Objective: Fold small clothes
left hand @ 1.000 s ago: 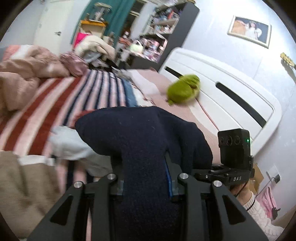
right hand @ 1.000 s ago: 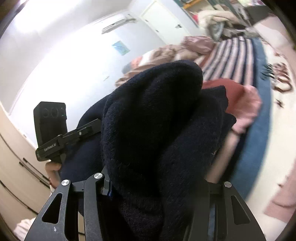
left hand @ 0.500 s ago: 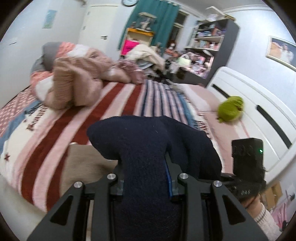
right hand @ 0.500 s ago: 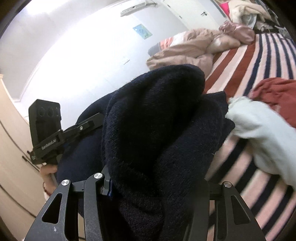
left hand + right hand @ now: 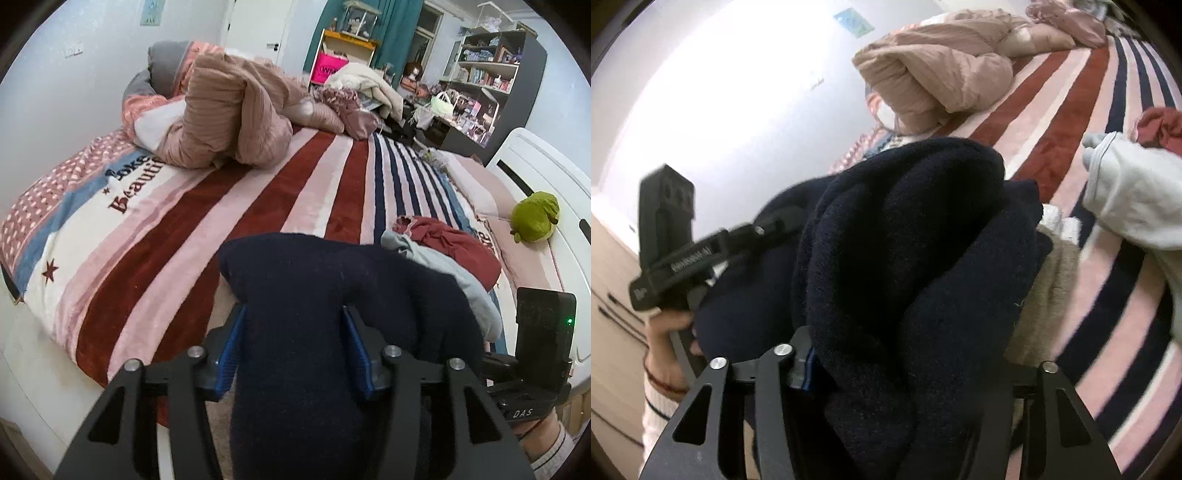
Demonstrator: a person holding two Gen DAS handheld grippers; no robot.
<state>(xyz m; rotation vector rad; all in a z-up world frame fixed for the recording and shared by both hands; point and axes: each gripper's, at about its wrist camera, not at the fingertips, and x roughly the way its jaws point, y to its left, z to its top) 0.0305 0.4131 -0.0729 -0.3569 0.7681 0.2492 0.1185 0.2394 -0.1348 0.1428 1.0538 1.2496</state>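
Note:
A dark navy knitted garment [image 5: 325,314] is bunched between the blue-padded fingers of my left gripper [image 5: 293,347], which is shut on it. The same navy garment [image 5: 908,266] fills the right wrist view, and my right gripper [image 5: 905,373] is shut on it too. Both hold it above the near edge of the striped bed [image 5: 229,221]. A beige cloth [image 5: 1045,295] lies under it. The left gripper's body [image 5: 668,240] shows at the left of the right wrist view.
A pale grey garment [image 5: 454,280] and a crumpled red garment [image 5: 450,240] lie on the bed to the right. A pink quilt heap [image 5: 229,118] sits at the far side. A green plush toy [image 5: 535,218] rests by the white headboard [image 5: 554,173].
Both grippers have swung with the navy garment from facing the headboard and wall to facing down over the bed. Their grip has not changed.

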